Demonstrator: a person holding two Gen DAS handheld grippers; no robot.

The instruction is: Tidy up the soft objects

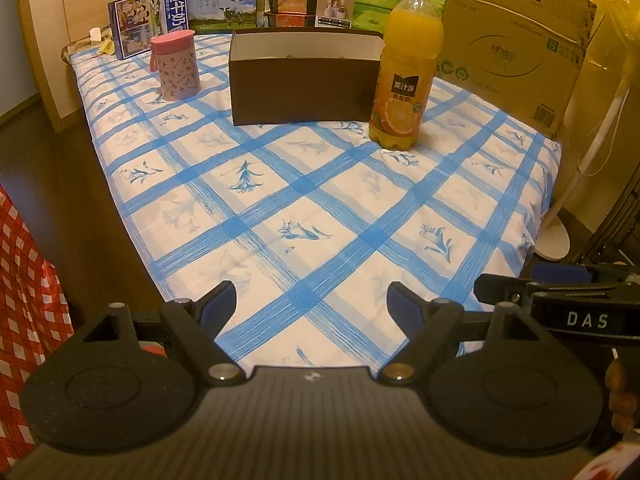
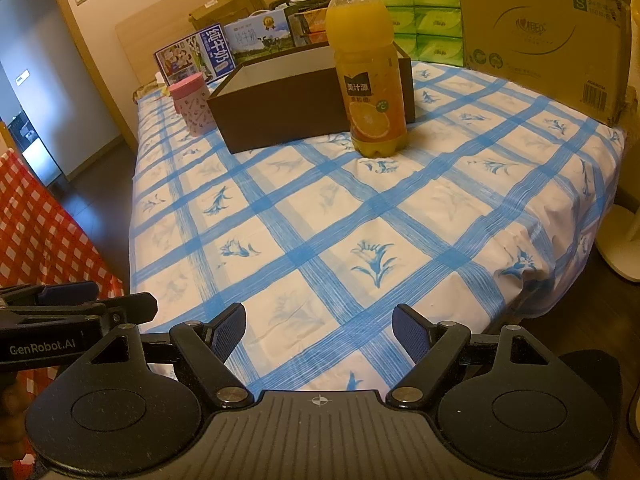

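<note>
Both claws, L [image 1: 312,304] & R [image 2: 319,326], wide open, empty.

Open bedspread [image 1: 304,208] up front, box [image 1: 304,92], bottle [image 1: 404,80], canister [image 1: 176,66] blocking behind

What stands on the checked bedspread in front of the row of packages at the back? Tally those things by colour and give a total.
Pink: 1, the lidded pink canister.
Brown: 1, the open brown box.
Orange: 1, the orange juice bottle.
Total: 3 things on the checked bedspread.
</note>
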